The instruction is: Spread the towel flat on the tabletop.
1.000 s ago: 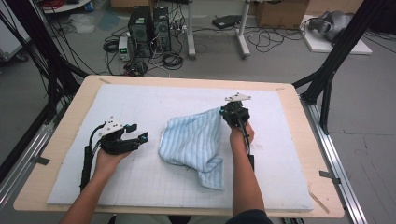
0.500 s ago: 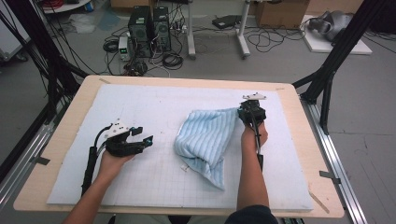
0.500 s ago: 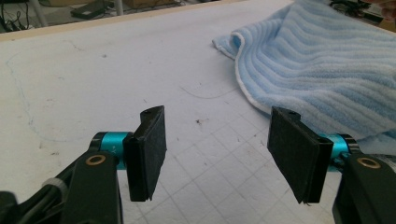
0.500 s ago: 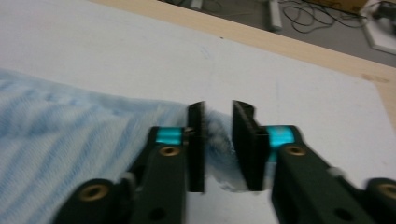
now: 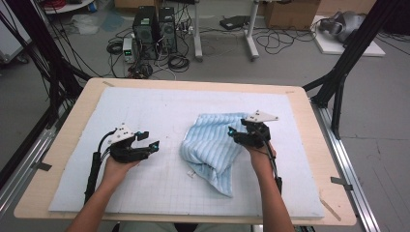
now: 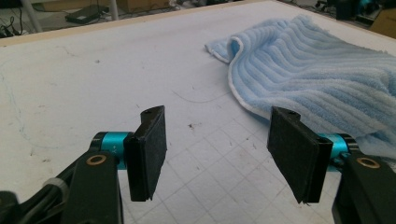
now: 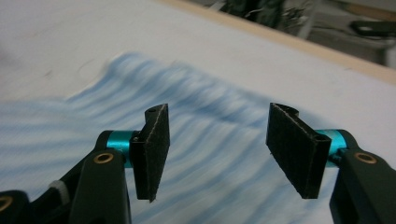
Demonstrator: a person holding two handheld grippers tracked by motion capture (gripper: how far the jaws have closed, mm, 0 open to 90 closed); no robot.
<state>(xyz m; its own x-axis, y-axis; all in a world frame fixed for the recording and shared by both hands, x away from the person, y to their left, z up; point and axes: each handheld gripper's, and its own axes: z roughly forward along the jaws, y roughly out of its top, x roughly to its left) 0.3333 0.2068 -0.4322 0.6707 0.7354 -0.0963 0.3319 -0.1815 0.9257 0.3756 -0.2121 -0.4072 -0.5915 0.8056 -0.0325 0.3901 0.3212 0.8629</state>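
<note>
The towel (image 5: 215,147) is light blue with stripes, and it lies bunched up in the middle of the white mat (image 5: 159,108), a bit to the right. Its near end trails toward the person and its far end is folded over.

Closest to the person are the two hands, one on each side. The left gripper (image 5: 150,145) sits low over the mat, just left of the towel but not touching it. Its jaws are wide apart with nothing between them. The right gripper (image 5: 234,135) is at the towel's right edge, over the cloth. Its jaws are apart too and hold nothing. Its own view is blurry, so I cannot tell if it touches the towel.

Farther away the mat is bare, and then comes the wooden table edge (image 5: 193,84).

Here is what could go wrong. The towel is lumpy and has layers. A gripper could pinch two layers instead of one edge, and then the towel would not open flat. A quick pull from one side could drag the whole towel across the mat.
</note>
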